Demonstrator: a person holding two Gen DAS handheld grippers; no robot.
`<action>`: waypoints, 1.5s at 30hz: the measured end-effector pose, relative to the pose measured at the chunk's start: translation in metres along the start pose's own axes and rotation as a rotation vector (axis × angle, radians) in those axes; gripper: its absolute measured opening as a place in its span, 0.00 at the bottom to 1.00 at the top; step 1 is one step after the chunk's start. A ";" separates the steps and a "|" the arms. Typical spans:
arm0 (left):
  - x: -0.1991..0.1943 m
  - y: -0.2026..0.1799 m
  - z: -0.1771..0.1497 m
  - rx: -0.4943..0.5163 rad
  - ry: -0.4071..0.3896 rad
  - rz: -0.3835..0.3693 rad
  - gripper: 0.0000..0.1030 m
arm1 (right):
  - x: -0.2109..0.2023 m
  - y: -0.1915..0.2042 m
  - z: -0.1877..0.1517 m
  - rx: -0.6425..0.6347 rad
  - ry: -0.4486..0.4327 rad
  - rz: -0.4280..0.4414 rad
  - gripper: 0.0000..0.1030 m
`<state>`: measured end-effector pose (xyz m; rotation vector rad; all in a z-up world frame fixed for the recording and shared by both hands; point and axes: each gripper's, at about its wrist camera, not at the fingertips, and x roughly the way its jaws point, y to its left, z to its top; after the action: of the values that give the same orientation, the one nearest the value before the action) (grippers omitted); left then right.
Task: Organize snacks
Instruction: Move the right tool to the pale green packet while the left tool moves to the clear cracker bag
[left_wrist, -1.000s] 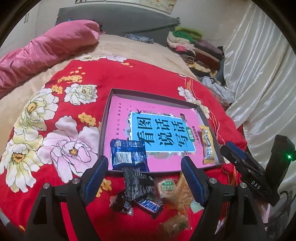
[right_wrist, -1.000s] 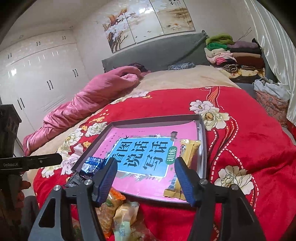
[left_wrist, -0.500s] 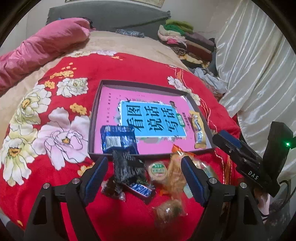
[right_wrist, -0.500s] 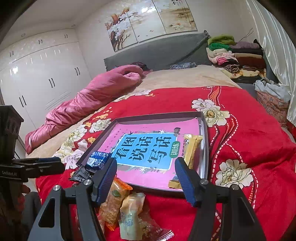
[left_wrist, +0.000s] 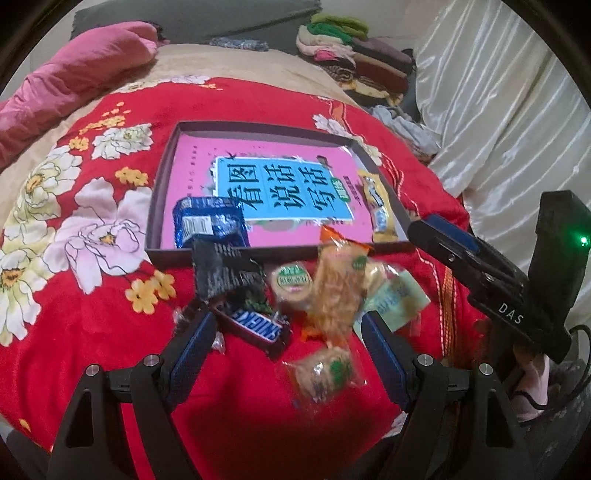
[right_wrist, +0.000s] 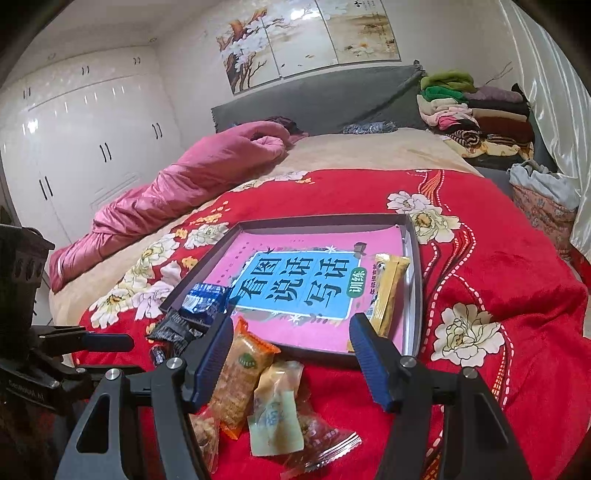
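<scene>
Now, your work sits on a bed (right_wrist: 369, 155) spread with a red floral blanket (left_wrist: 92, 314). On the blanket lies a shallow dark tray (left_wrist: 162, 192), its floor covered by a pink sheet with a blue label of large characters. Inside the tray you have two snacks: a blue packet (left_wrist: 207, 225) in the near left corner and a yellow bar (left_wrist: 376, 206) lying along the right wall.

Just outside the tray's near wall is the loose pile: a black packet (left_wrist: 221, 273) leaning against the wall, a Snickers bar (left_wrist: 258, 328), a round green-labelled cake (left_wrist: 291, 284), an orange-wrapped cracker pack (right_wrist: 240, 376), a pale wrapped pastry (right_wrist: 275, 410) and a small clear-wrapped biscuit (left_wrist: 325, 373).

Your left hand-held gripper (left_wrist: 288, 350) hangs over the pile with its jaws apart, the Snickers bar and biscuit between them, nothing pinched. Your right hand-held gripper (right_wrist: 291, 350) also stands with jaws apart and empty, above the cracker pack and pastry.
</scene>
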<state>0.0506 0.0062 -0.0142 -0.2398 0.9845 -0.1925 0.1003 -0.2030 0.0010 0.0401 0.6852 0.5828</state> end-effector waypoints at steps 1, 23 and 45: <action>0.000 -0.001 -0.001 0.006 0.002 0.002 0.80 | 0.000 0.001 -0.001 -0.004 0.003 -0.001 0.63; 0.021 -0.013 -0.031 0.032 0.113 -0.052 0.80 | -0.004 0.021 -0.022 -0.098 0.086 -0.041 0.63; 0.042 -0.024 -0.040 0.031 0.143 -0.049 0.80 | 0.030 0.021 -0.036 -0.170 0.229 -0.110 0.63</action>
<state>0.0382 -0.0324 -0.0619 -0.2241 1.1168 -0.2724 0.0867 -0.1748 -0.0397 -0.2248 0.8514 0.5429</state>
